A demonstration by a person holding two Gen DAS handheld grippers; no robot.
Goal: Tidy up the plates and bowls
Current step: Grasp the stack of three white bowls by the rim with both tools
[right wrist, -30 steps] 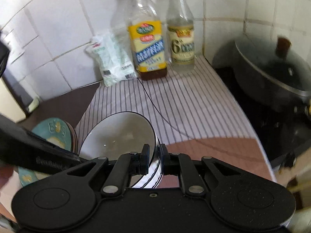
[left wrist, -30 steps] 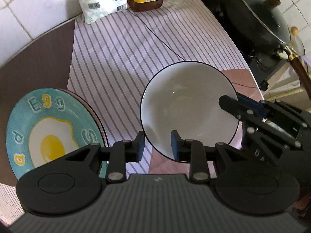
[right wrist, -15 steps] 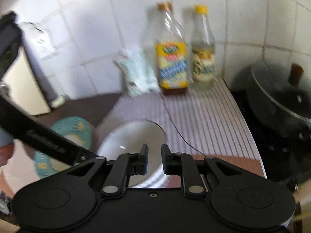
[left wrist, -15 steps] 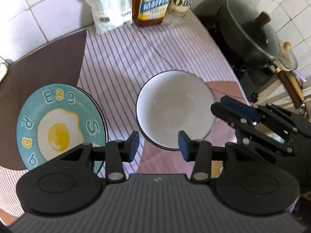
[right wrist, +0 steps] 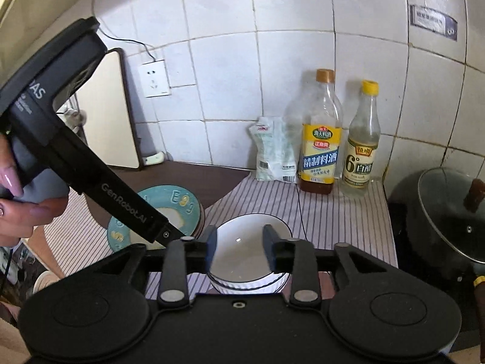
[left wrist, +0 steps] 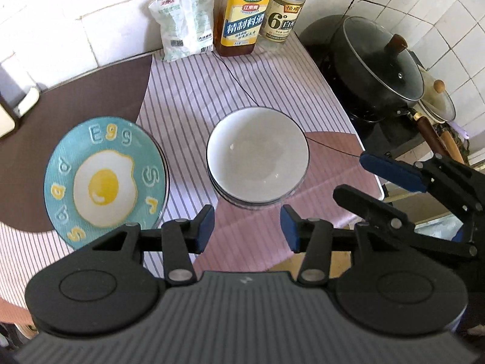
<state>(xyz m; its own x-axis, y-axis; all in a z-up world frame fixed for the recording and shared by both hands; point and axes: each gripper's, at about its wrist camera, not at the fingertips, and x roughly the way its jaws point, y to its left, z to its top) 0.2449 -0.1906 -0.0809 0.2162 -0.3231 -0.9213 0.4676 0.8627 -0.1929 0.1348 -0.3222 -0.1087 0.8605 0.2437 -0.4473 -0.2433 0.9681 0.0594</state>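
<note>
On the striped cloth [left wrist: 188, 97], the bowls [left wrist: 257, 157] sit nested in 1 stack, mouths up, just right of the egg plate [left wrist: 104, 176], which tops its own low pile; the 2 stacks stand side by side without touching.

Left gripper [left wrist: 247, 227] hangs above the near edge of the cloth, pointing steeply down, with the bowls ahead of its fingertips and the plate ahead to the left. Its jaws are opening and nothing lies between them. Right gripper [right wrist: 239, 247] points more level at the bowls from the near side, the top rim showing in the gap beyond its tips; its jaws are opening too, empty, pads clear of the rim.

Bowls and plate are round, so neither has a long axis or heading; any rim point serves. Both grippers look equally near the bowls; the left is nearer the plate. Sorting appears done.
</note>
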